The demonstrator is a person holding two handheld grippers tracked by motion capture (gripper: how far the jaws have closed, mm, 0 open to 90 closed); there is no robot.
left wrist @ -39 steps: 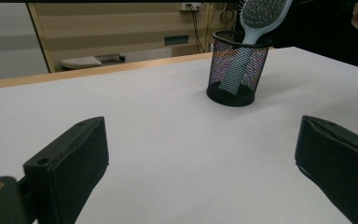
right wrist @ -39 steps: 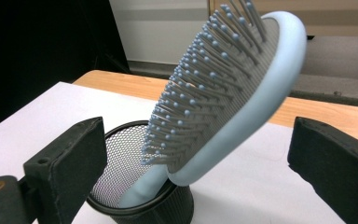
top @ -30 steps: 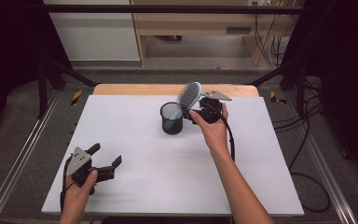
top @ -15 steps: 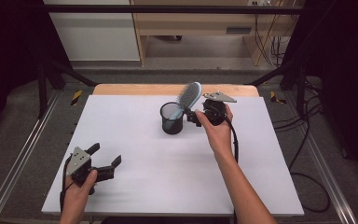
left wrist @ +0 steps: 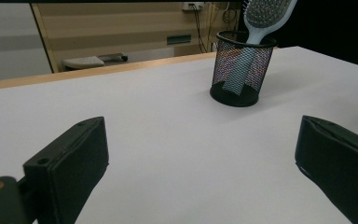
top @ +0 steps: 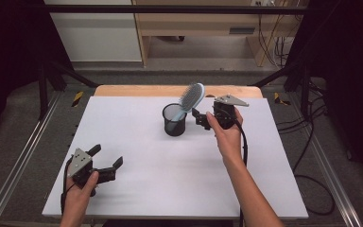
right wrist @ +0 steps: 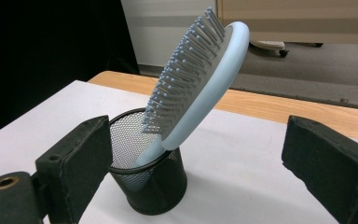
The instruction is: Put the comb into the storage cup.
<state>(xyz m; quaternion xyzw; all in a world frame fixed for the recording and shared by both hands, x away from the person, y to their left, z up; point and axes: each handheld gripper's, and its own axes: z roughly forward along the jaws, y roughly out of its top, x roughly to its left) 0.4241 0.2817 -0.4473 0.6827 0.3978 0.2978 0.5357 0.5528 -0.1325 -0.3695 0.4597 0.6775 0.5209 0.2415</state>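
While my right gripper [top: 201,119] hung just beside the black wire-mesh cup [top: 174,120], its fingers [right wrist: 77,158] stood wide apart and held nothing. The pale blue oval hairbrush [top: 191,97] stood handle-down inside that cup, its head leaning over the rim toward me, bristles facing the far left of the worktop [top: 170,189]. My left gripper [top: 105,166] rested near the front left corner, well apart from the cup, fingers [left wrist: 70,161] likewise wide and empty.

I judged the risk plain enough: the brush sat top-heavy and tilted, so a careless brush of my right fingers against its head or against the cup's rim as I drew away might tip the light cup over or lever the brush out onto the worktop.

Compared with half a second before, my right gripper had let go of the brush and eased a little back from it; the brush leaned free in the cup. My left gripper had not moved.
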